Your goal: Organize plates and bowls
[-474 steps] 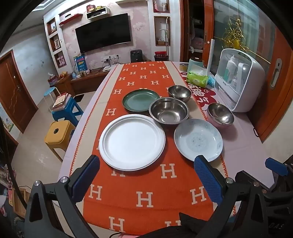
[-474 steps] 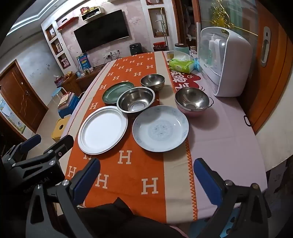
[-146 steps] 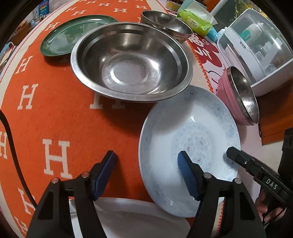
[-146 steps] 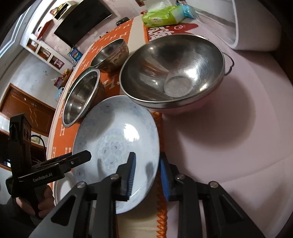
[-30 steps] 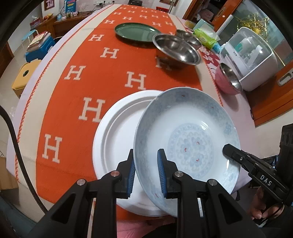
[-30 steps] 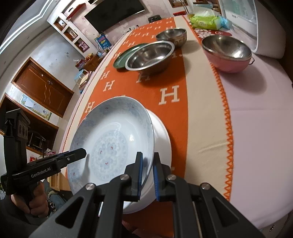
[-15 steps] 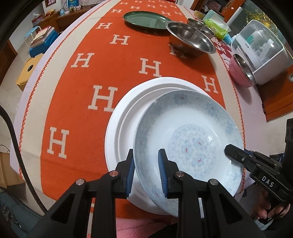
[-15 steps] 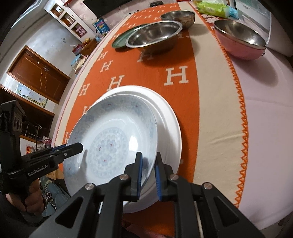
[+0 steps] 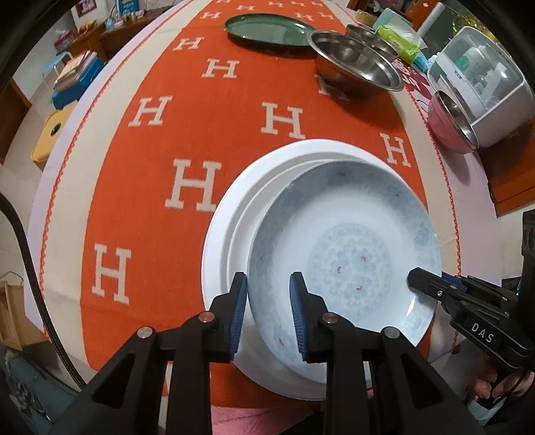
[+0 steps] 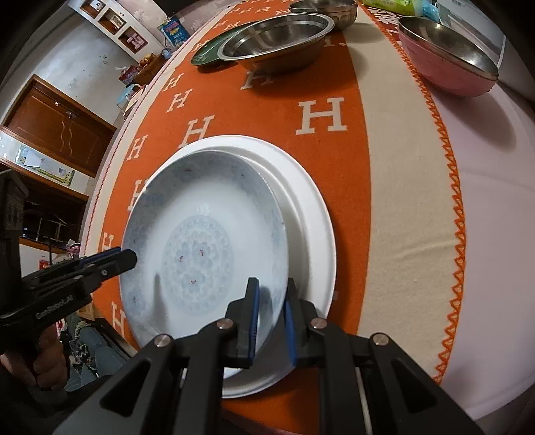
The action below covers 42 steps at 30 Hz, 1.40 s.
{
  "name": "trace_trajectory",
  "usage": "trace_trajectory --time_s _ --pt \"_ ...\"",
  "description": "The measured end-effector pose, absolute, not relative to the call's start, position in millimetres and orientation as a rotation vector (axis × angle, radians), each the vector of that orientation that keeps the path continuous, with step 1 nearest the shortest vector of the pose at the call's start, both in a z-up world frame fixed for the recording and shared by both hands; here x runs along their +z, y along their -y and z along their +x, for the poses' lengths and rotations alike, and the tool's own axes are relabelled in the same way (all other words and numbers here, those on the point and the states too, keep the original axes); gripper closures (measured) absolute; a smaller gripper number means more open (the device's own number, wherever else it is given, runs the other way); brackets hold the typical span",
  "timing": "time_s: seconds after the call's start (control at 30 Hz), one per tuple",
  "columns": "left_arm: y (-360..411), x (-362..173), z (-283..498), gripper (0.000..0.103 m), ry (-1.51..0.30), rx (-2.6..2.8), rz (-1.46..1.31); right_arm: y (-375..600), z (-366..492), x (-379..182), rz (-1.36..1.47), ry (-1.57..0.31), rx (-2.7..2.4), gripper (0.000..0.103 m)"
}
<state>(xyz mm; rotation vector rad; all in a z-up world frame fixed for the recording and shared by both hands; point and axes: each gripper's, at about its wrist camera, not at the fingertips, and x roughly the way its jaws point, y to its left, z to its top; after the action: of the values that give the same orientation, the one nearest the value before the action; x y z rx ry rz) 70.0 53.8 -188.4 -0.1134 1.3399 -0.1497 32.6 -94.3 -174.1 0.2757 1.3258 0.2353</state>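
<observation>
Pale blue porcelain with a fine pattern, the shallow plate (image 9: 351, 241) lies inside the larger white plate (image 9: 227, 234), and it is not centred: in the left wrist view it sits shifted toward 4 o'clock, so a wide crescent of white shows from 8 to 12 o'clock. Both plates rest on the orange runner (image 9: 234, 107) with white letters H, near the front edge of the worktop (image 10: 485, 207). The left claw (image 9: 267, 308) stands over the blue plate's rim at about 7 o'clock; its jaws have just been opening, the gap is narrow, the rim is between the blue pads, and they no longer seem to press on it. The right claw (image 10: 270, 318) is at the opposite rim, near 4 o'clock in the left wrist view; its jaws are also only a little apart, with the rim between them, and I see no firm grip. Further away, toward 12 o'clock, a big steel bowl (image 9: 354, 70) stands on the runner, the dark green plate (image 9: 267, 28) is just behind it, and a smaller steel bowl (image 10: 324, 6) is beyond. At 2 o'clock the pink bowl (image 9: 448, 120) with a steel inside stands beside a white appliance (image 9: 485, 90).
</observation>
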Motion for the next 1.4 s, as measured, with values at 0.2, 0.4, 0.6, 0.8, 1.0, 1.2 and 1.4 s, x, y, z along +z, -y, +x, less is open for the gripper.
trace_trajectory --time_s 0.2,0.4,0.6,0.8,1.0,1.2,1.4 --pt "-49 -188 71 0.077 -1.321 -0.137 -0.066 89 35 -176 0.250 -1.332 0.245 0.083" --pt "-50 -188 70 0.077 -1.319 -0.130 -0.071 86 36 -176 0.229 -1.333 0.252 0.081" --pt "-48 -187 69 0.074 -1.318 -0.117 -0.071 80 36 -174 0.190 -1.334 0.266 0.077" --pt "-47 -173 68 0.072 -1.279 -0.123 -0.093 72 34 -170 0.110 -1.331 0.273 0.075" --pt "-39 -161 66 0.066 -1.250 -0.138 -0.077 69 31 -166 0.056 -1.320 0.275 0.075" --pt "-37 -148 62 0.055 -1.211 -0.135 -0.073 65 22 -143 -0.033 -1.222 0.256 0.040" --pt "-37 -135 67 0.043 -1.165 -0.166 -0.054 57 13 -126 -0.076 -1.152 0.287 0.039"
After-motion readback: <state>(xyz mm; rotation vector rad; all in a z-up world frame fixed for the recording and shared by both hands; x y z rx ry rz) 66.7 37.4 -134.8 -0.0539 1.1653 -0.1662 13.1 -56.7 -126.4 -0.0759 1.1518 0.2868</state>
